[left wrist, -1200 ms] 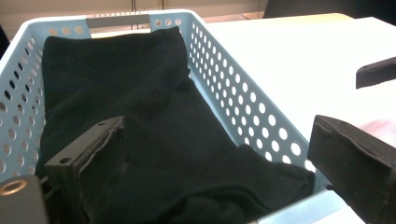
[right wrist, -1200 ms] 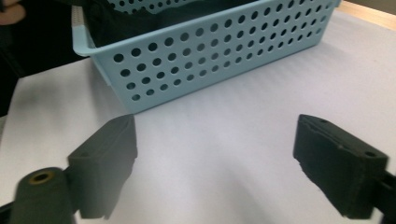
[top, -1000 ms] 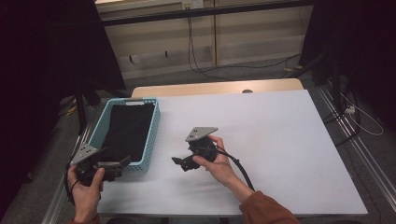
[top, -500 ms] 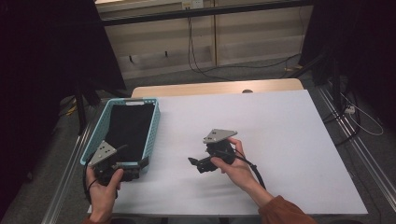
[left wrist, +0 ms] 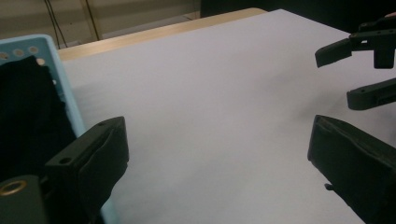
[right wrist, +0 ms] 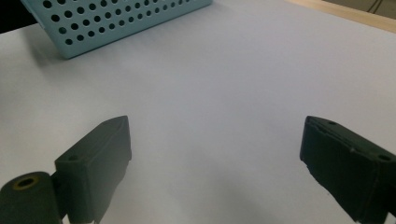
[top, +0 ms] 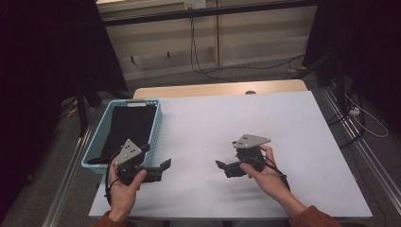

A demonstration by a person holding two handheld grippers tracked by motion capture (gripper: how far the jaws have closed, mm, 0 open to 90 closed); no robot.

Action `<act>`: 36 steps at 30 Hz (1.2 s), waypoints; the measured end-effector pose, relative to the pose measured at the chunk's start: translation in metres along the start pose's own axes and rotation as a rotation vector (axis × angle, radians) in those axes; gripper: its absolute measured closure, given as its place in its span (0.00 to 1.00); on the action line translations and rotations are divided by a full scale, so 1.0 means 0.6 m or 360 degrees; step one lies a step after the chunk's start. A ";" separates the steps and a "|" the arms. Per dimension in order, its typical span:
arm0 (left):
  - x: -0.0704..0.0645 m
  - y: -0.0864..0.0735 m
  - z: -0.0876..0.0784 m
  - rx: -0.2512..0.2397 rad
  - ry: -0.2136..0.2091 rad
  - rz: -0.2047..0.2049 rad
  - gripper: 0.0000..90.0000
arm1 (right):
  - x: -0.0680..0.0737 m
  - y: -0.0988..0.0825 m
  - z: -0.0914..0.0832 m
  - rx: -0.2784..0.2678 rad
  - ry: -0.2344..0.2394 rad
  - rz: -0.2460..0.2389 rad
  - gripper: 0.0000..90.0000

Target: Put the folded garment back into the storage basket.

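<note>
My left gripper (top: 161,170) is held low over the white table (top: 213,118) near its front edge, just right of the light blue basket (top: 97,142). It is open, and in the left gripper view (left wrist: 219,154) its jaws stand wide apart with nothing between them. My right gripper (top: 222,168) is at front centre, pointing left toward the left one. It is open and empty too (right wrist: 215,154). The two sets of jaws face each other across a short gap, and the right gripper (left wrist: 359,65) shows at the upper right of the left gripper view.
A black cloth (top: 125,130) lies inside the basket, which stands at the table's left edge (left wrist: 51,60) and appears with its perforated wall (right wrist: 116,18) in the right gripper view. A wooden strip (top: 217,89) borders the table's far edge. Cables lie on the floor beyond.
Both grippers have moved to the right. The left one came from beside the basket's front corner onto the white table. Both stay open and empty.
</note>
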State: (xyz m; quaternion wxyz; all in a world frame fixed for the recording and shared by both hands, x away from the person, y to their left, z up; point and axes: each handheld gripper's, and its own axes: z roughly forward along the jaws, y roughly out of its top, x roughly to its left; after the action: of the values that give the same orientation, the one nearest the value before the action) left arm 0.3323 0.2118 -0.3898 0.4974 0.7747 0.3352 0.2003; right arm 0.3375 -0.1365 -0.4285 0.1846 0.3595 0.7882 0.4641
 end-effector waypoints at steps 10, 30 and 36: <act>-0.016 -0.014 0.020 0.0029 -0.0011 -0.0015 0.06 | -0.031 -0.050 -0.069 -0.0031 -0.0150 0.0062 0.09; -0.021 -0.040 0.009 0.0026 0.0017 -0.0052 0.06 | -0.059 -0.111 -0.159 -0.0117 -0.0359 0.0167 0.09; -0.027 -0.046 0.006 0.0023 -0.0009 -0.0019 0.06 | -0.059 -0.127 -0.182 -0.0145 -0.0404 0.0215 0.08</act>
State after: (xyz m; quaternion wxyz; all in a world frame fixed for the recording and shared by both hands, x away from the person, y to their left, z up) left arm 0.3144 0.2059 -0.4161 0.4939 0.7768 0.3399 0.1928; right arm 0.2630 -0.2516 -0.4412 0.2674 0.4588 0.7107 0.4614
